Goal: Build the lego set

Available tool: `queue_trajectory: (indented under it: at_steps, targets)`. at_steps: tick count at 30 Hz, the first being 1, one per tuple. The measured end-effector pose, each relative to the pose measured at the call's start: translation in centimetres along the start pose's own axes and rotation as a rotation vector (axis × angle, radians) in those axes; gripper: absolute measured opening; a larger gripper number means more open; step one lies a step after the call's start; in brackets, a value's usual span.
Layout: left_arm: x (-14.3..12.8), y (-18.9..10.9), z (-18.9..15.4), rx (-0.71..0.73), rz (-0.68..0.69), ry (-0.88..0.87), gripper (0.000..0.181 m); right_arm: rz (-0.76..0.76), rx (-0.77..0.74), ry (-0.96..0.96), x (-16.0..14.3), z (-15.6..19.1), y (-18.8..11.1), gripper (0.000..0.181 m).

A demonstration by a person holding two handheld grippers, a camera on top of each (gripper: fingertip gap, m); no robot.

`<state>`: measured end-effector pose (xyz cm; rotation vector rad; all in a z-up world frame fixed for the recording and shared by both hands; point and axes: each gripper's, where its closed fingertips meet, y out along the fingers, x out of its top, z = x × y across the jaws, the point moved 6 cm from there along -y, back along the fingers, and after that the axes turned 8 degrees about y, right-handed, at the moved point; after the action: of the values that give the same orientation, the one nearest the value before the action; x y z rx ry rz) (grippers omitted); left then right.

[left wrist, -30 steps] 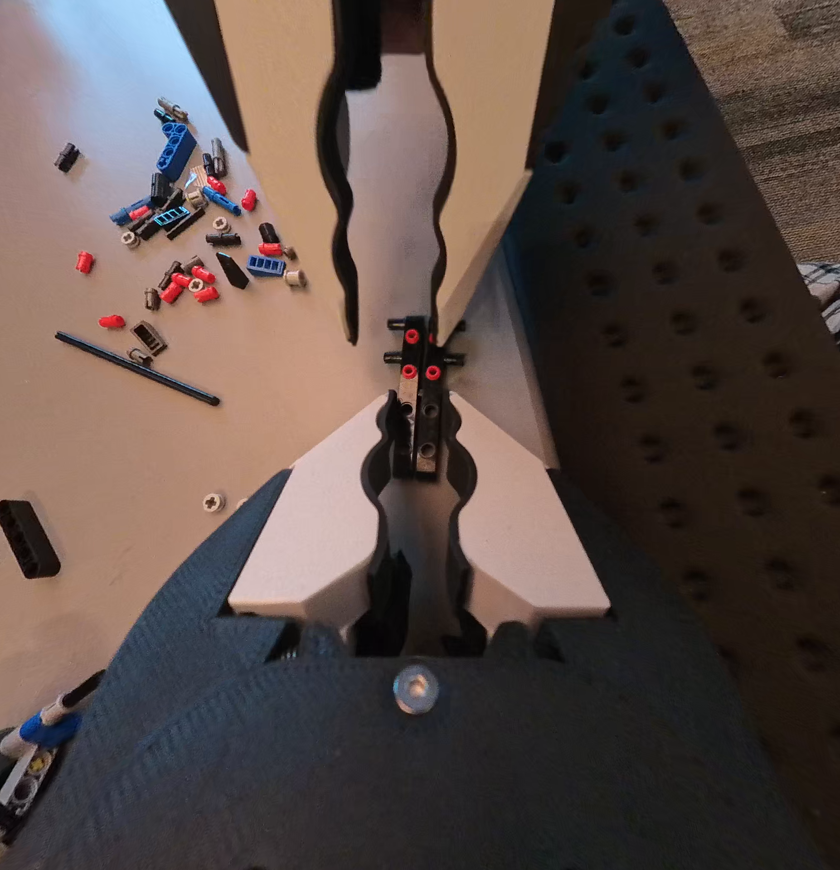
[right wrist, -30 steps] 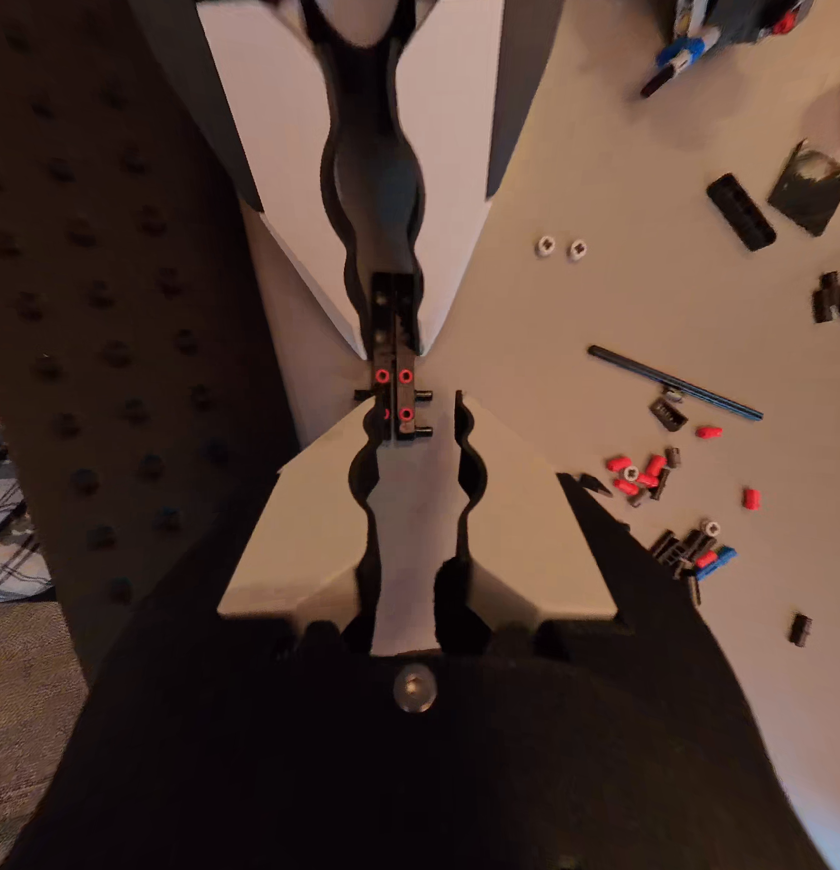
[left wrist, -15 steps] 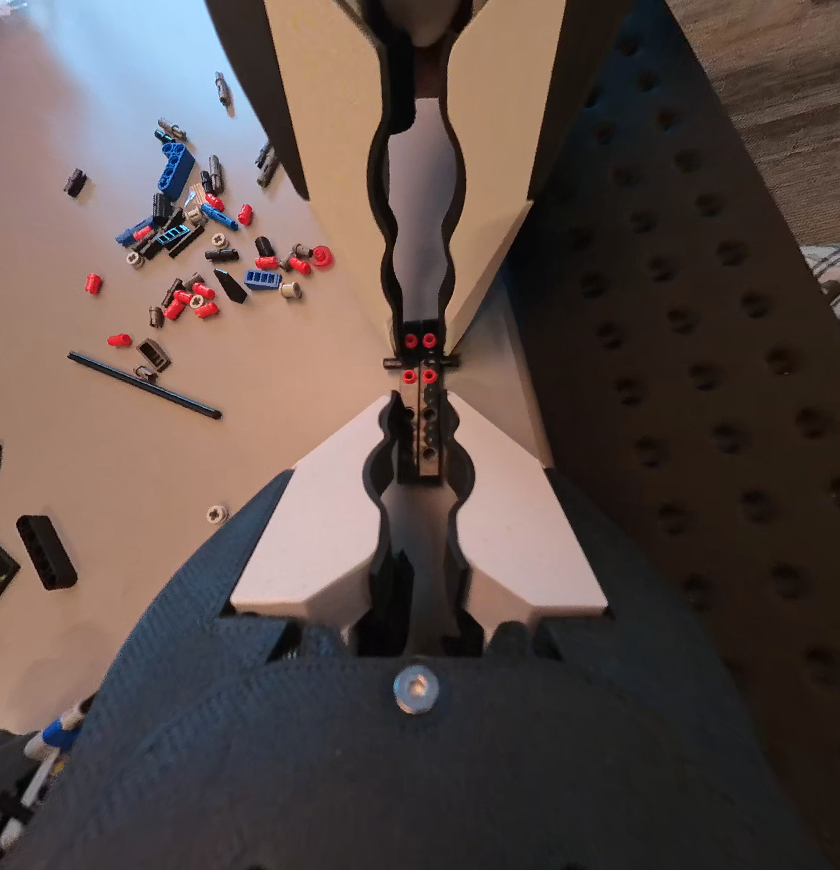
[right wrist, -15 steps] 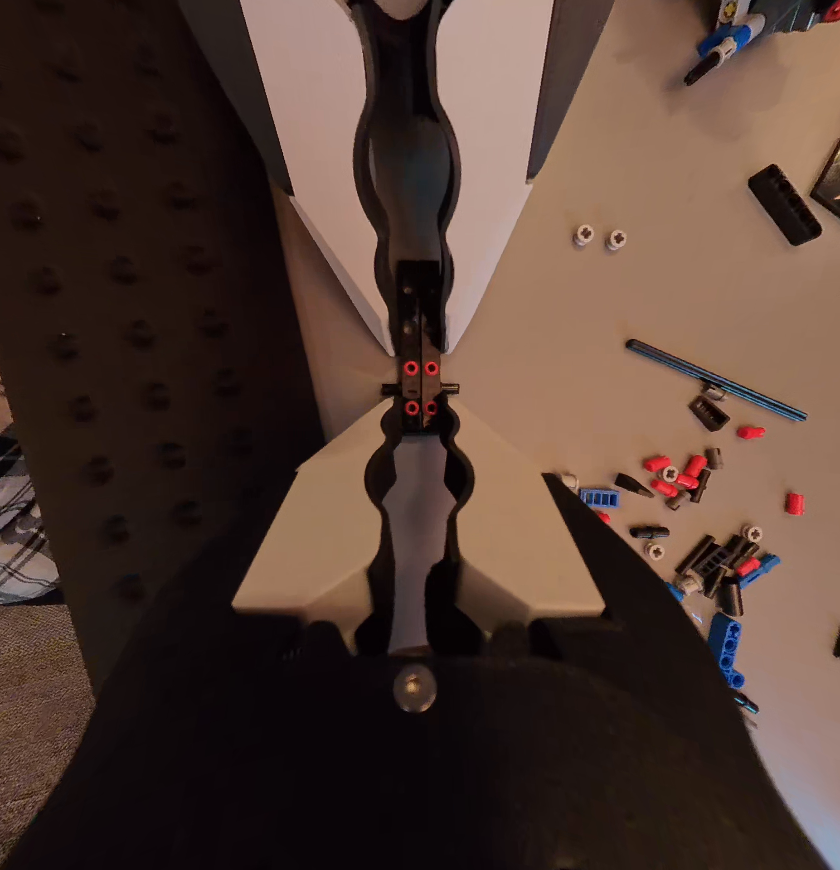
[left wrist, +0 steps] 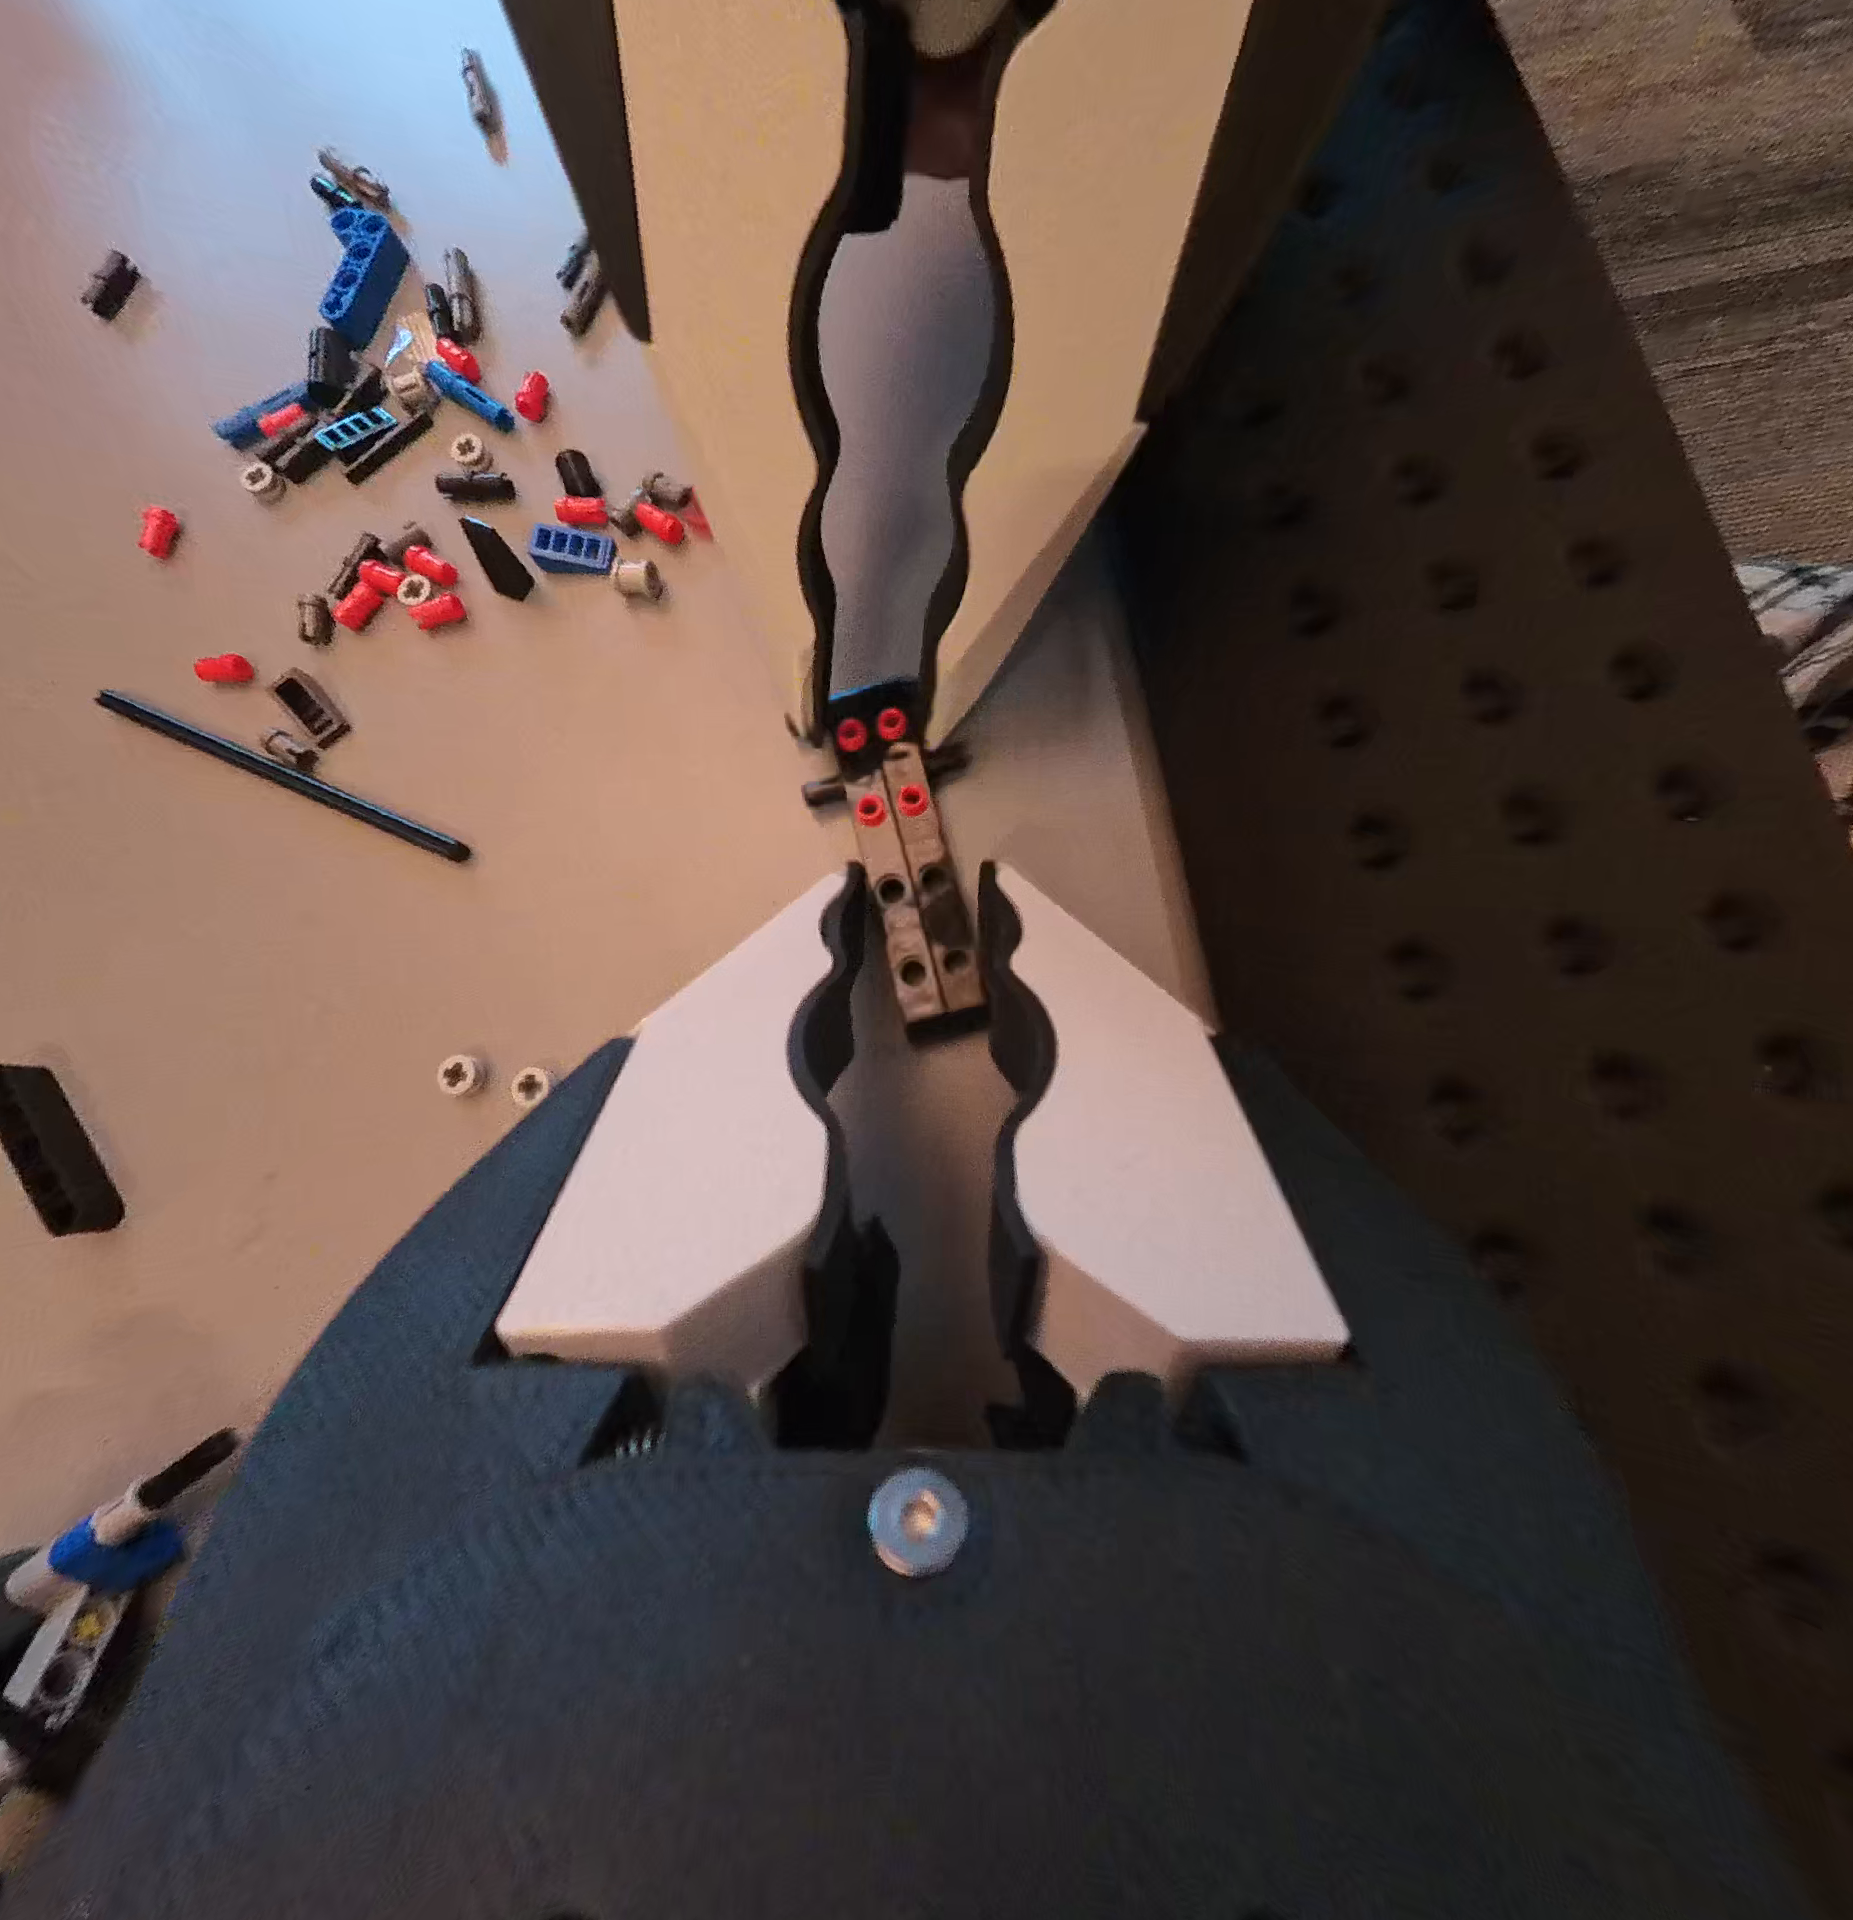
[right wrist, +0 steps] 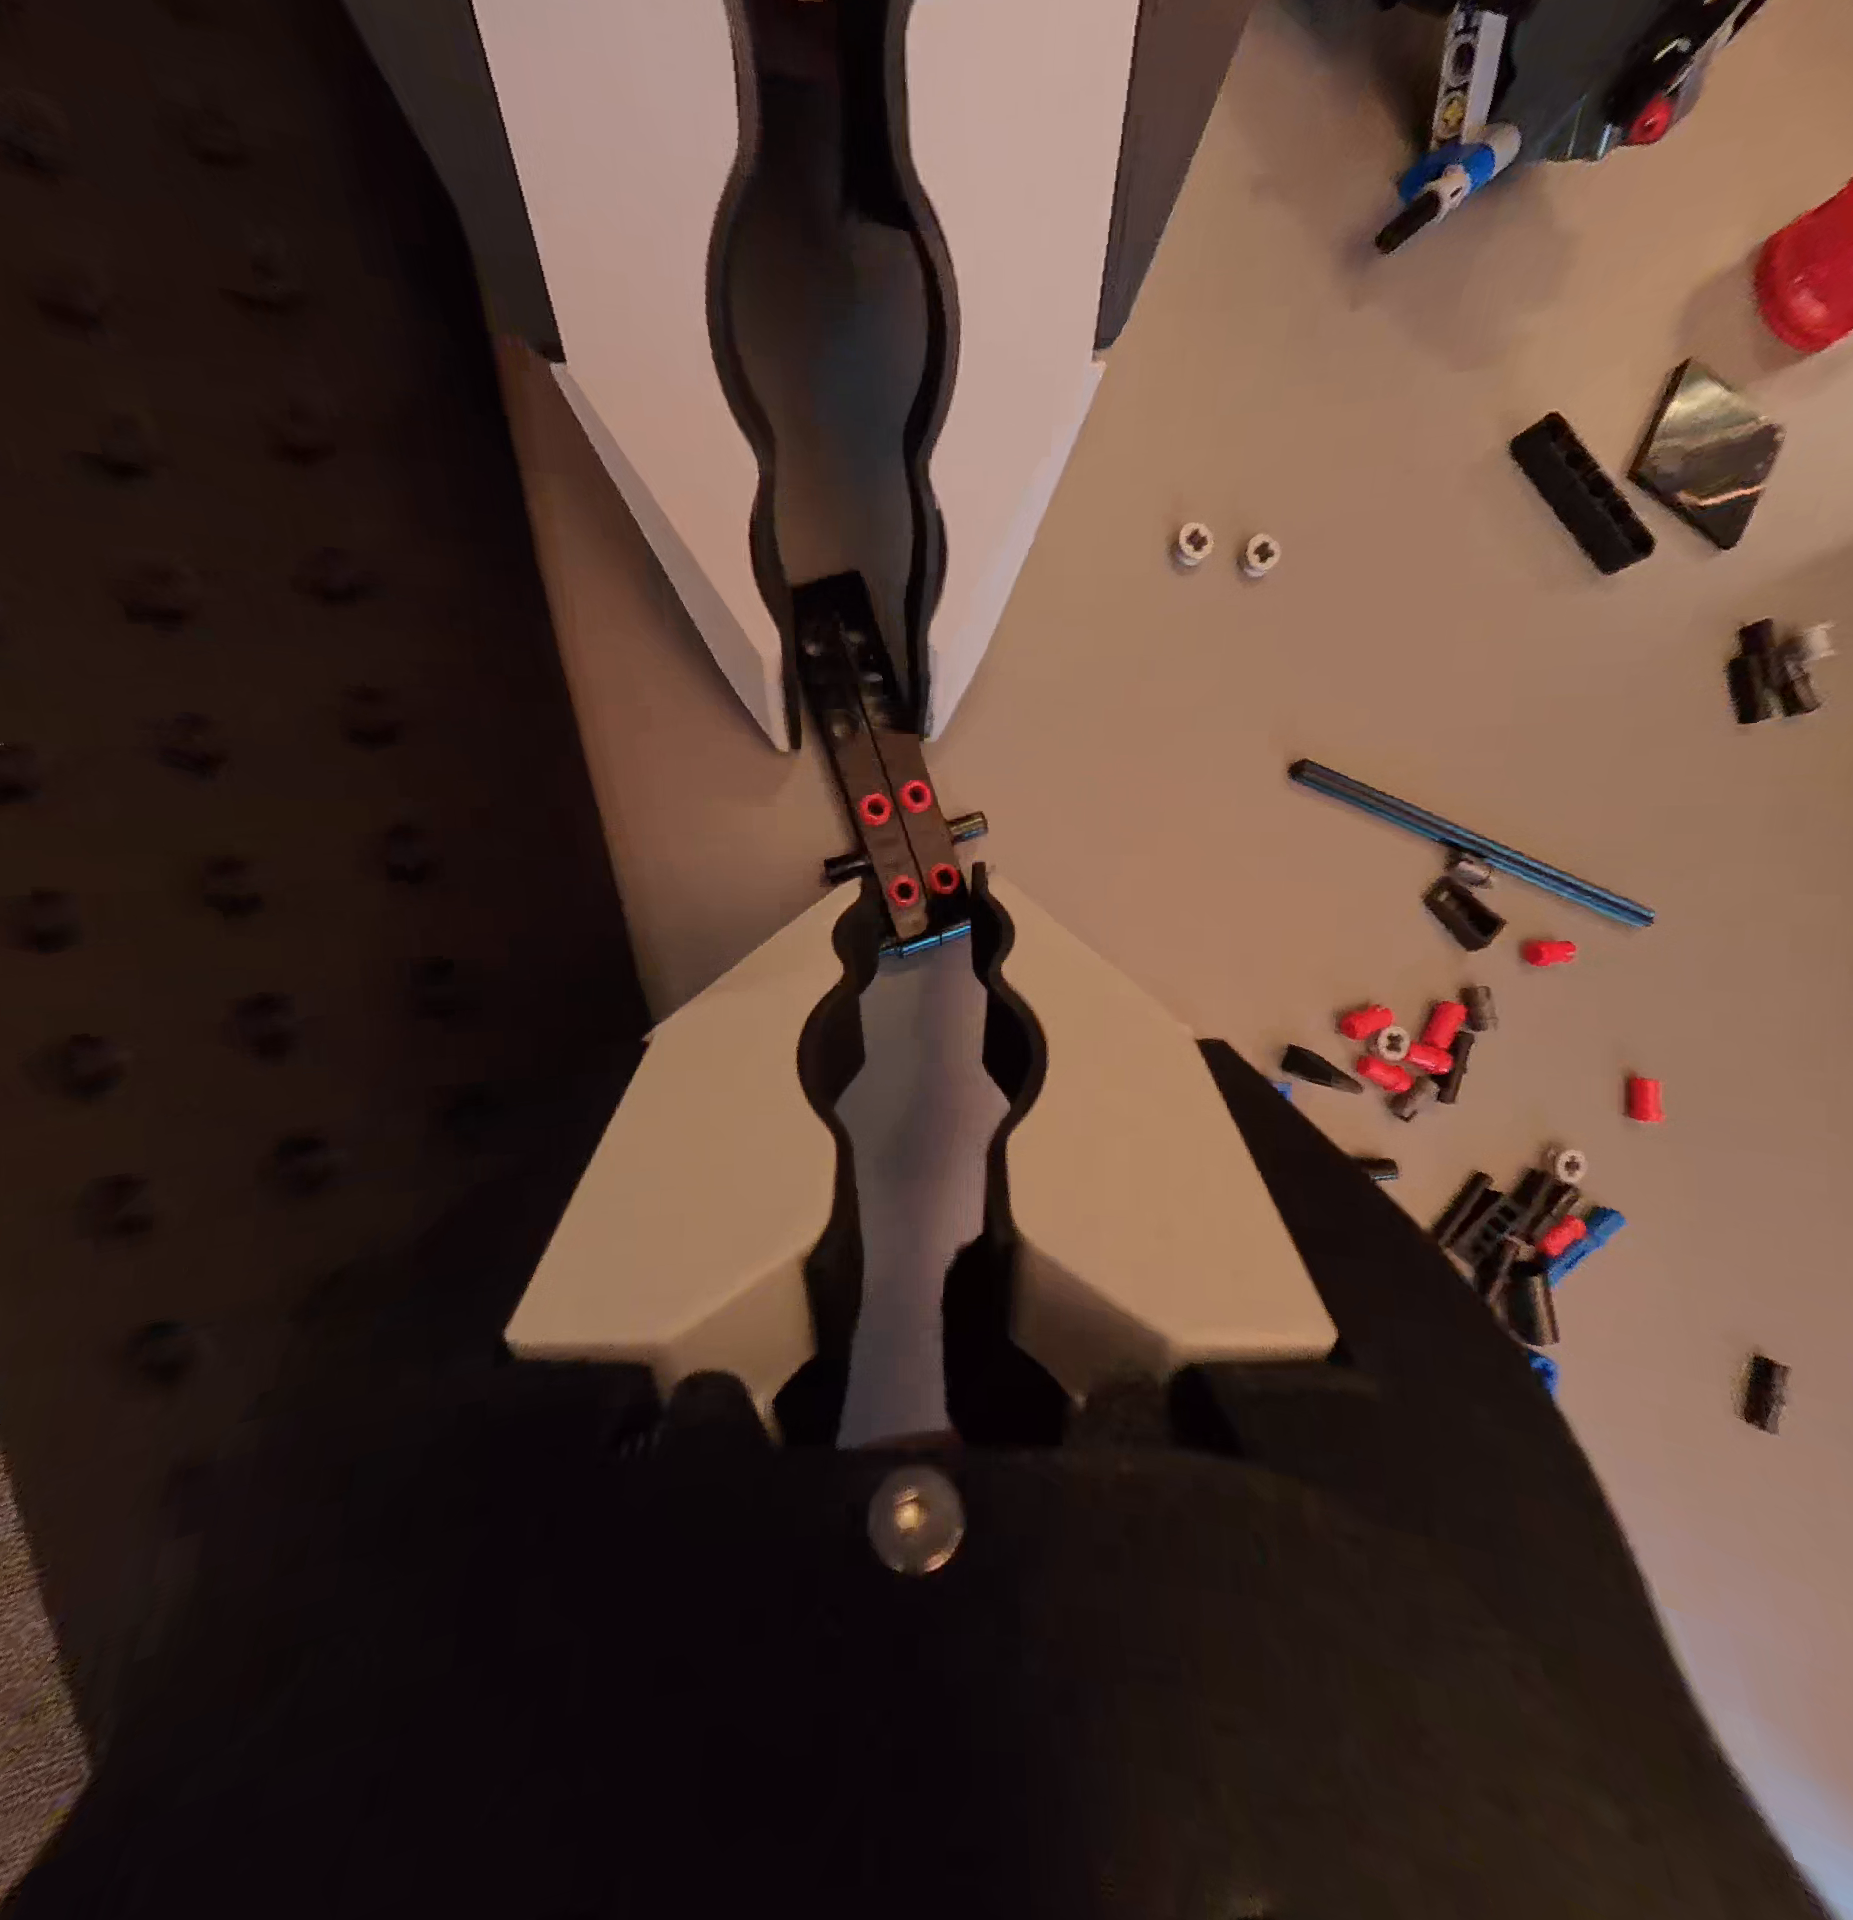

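Two black beams pinned side by side [left wrist: 906, 831] carry several red pins and have black pins sticking out at the sides. They hang above the tan table between both grippers. My left gripper [left wrist: 920, 878] is shut on the end with the empty holes. My right gripper [right wrist: 914, 894] is shut on the red-pin end of the beams [right wrist: 891, 821]. The grippers face each other tip to tip. The right gripper also shows in the left wrist view [left wrist: 875, 712], and the left gripper in the right wrist view [right wrist: 860, 743]. The beams lie slightly tilted.
A scatter of small red, blue, black and grey pieces [left wrist: 382, 447] lies on the table. Near it are a long black axle [left wrist: 278, 774], a black beam [left wrist: 49, 1148] and two grey bushes [left wrist: 491, 1081]. A partly built model [right wrist: 1524, 83] and a red cylinder [right wrist: 1826, 270] sit farther off. A black perforated board [left wrist: 1524, 831] stands beside the grippers. The grippers are tip to tip, or close to it.
My right gripper was open around the beams a second ago and has closed on the red-pin end. The beams now sit slightly tilted between the two grippers.
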<state>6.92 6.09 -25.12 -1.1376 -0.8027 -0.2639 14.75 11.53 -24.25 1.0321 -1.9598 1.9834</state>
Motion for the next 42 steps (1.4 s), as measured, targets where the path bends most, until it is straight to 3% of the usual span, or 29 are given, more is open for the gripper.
queue_trajectory:
  at_steps: [6,10,14,19,29,42]
  targets:
    - [-0.7,-0.8,0.2,0.015,0.025,-0.035,0.027,-0.007,-0.057,-0.018,0.5,-1.2,0.0,0.016]
    - [-1.1,-1.2,0.4,0.027,0.028,-0.051,0.030,-0.040,-0.105,0.023,0.3,-2.5,-2.1,0.017]
    - [-1.0,-1.0,0.5,0.037,0.033,-0.048,0.018,-0.025,-0.156,0.086,-1.2,-3.6,-4.3,0.018]
    - [-1.1,-0.9,1.0,0.090,0.054,-0.070,0.016,-0.017,-0.211,0.190,-3.4,-5.0,-5.8,0.017]
    - [-1.4,-1.1,1.7,0.127,0.062,-0.127,0.018,-0.004,-0.118,0.272,-3.7,-5.0,-3.2,0.011]
    - [-1.3,-1.0,1.7,0.128,0.068,-0.127,0.022,0.041,-0.128,0.341,-3.6,-4.6,-1.7,0.006]
